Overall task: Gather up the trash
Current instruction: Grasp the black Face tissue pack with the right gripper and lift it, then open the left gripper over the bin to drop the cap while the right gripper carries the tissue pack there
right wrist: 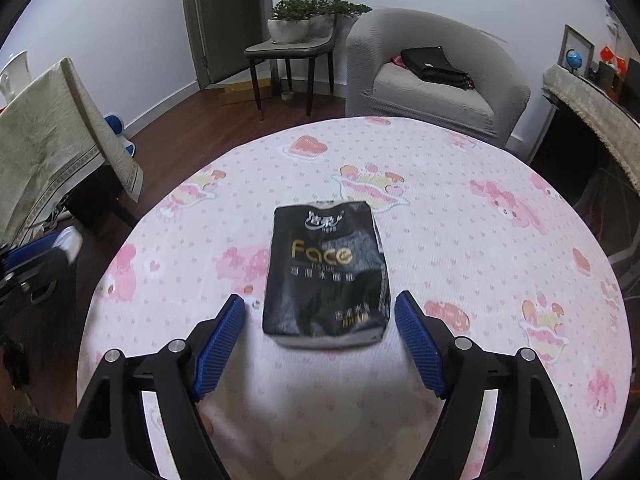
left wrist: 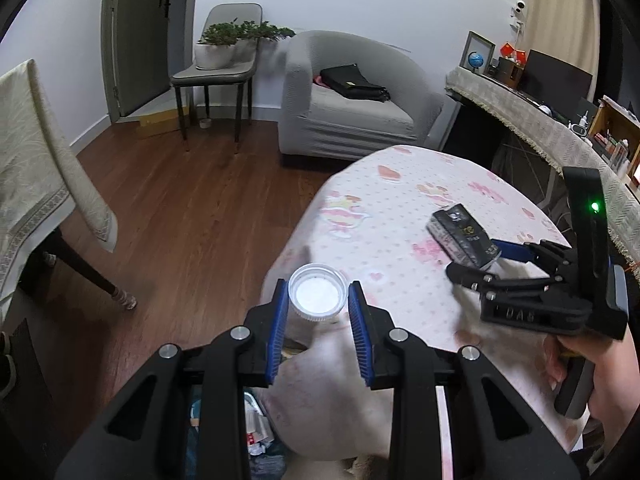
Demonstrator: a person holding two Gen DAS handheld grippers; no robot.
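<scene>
A clear plastic bottle with a white cap [left wrist: 318,294] sits between the blue pads of my left gripper [left wrist: 319,290], which is shut on it at the table's left edge. Its see-through body is hard to make out. A black tissue pack [right wrist: 326,276] printed "Face" lies flat on the pink-patterned tablecloth [right wrist: 460,240]. My right gripper [right wrist: 320,304] stands open around the pack's near end, with a gap between each pad and the pack. The left wrist view shows the same pack [left wrist: 464,236] with the right gripper [left wrist: 476,264] behind it, held by a hand [left wrist: 600,380].
Below the left gripper, beside the table, lies a heap of crumpled trash [left wrist: 258,428]. A grey armchair [right wrist: 436,80] with a black bag stands beyond the table. A chair with potted plants [right wrist: 296,28] is by the door, and a cloth-covered chair [right wrist: 52,132] stands at left.
</scene>
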